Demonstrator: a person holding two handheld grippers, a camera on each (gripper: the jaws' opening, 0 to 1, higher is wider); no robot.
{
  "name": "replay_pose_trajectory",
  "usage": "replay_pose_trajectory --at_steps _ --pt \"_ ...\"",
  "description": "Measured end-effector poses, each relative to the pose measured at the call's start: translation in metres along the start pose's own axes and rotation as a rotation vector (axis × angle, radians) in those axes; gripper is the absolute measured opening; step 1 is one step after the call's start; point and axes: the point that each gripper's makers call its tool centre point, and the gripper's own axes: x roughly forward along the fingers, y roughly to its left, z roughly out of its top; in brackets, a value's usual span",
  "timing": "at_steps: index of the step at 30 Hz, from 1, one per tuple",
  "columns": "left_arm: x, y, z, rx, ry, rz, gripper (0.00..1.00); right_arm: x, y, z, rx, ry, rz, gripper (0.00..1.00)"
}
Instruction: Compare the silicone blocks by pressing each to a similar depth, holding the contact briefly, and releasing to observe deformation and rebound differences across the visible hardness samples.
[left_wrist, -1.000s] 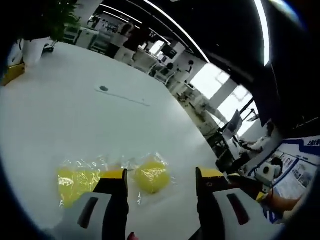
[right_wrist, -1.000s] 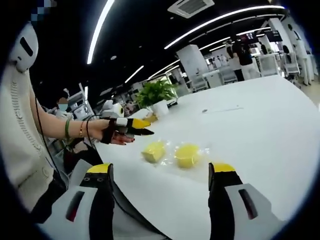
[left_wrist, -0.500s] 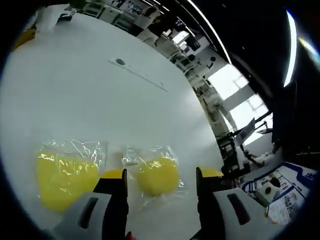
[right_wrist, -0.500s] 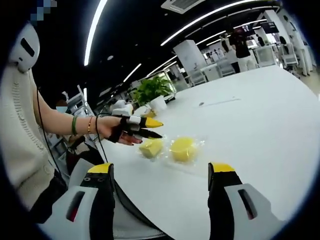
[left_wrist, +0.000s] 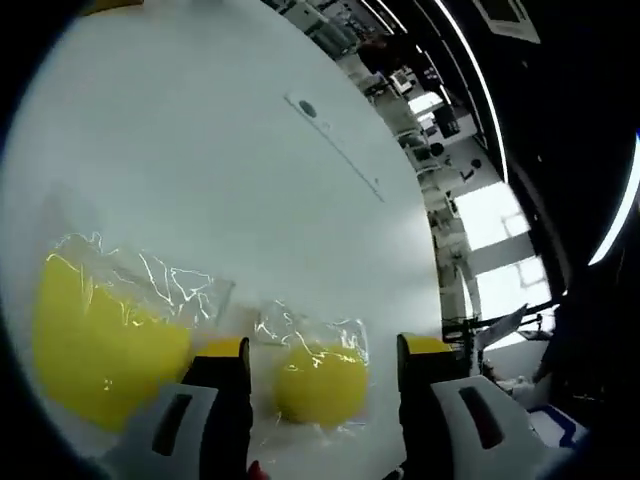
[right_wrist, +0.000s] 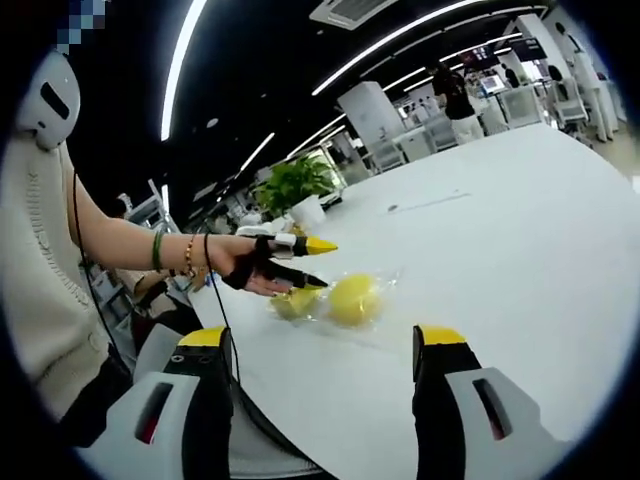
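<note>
White surface (left_wrist: 250, 190) broad and bare beyond the samples; its far edge meets an office with ceiling light strips. Potted plant (right_wrist: 292, 186) at the surface's far corner. Two bagged yellow silicone blocks: larger block (left_wrist: 95, 345) left of the round block (left_wrist: 318, 380). Left tool (left_wrist: 322, 352) open, astride the round block. Right tool (right_wrist: 326, 340) open, short of both.

Two yellow blocks lie on one white table (left_wrist: 200, 150), each in its own clear bag: a round block (left_wrist: 320, 380) and a larger block (left_wrist: 95, 345); one potted plant (right_wrist: 295, 185) stands farther off.
</note>
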Motion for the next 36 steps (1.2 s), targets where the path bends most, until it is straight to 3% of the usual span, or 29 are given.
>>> replay_pose_trajectory --at_steps 13,22,26,31,34,36 --pt "0.018 0.014 -0.008 -0.006 0.009 0.082 0.48 -0.001 -0.005 -0.005 0.025 -0.009 0.005 0.66" --pt "0.018 0.028 -0.005 0.012 0.002 0.136 0.24 -0.004 -0.012 -0.008 0.040 -0.012 -0.002 0.64" --pt "0.020 0.030 -0.003 -0.012 -0.006 0.130 0.21 -0.005 -0.013 -0.011 0.048 -0.008 -0.006 0.64" --pt "0.022 0.031 -0.003 0.040 -0.004 0.138 0.15 -0.004 -0.015 -0.011 0.055 -0.006 -0.013 0.62" --pt "0.023 0.027 -0.001 0.069 -0.013 0.116 0.01 -0.003 -0.014 -0.010 0.054 -0.005 -0.009 0.62" --pt "0.026 0.023 -0.001 0.140 -0.001 0.107 0.00 -0.003 -0.013 -0.010 0.050 -0.005 -0.007 0.62"
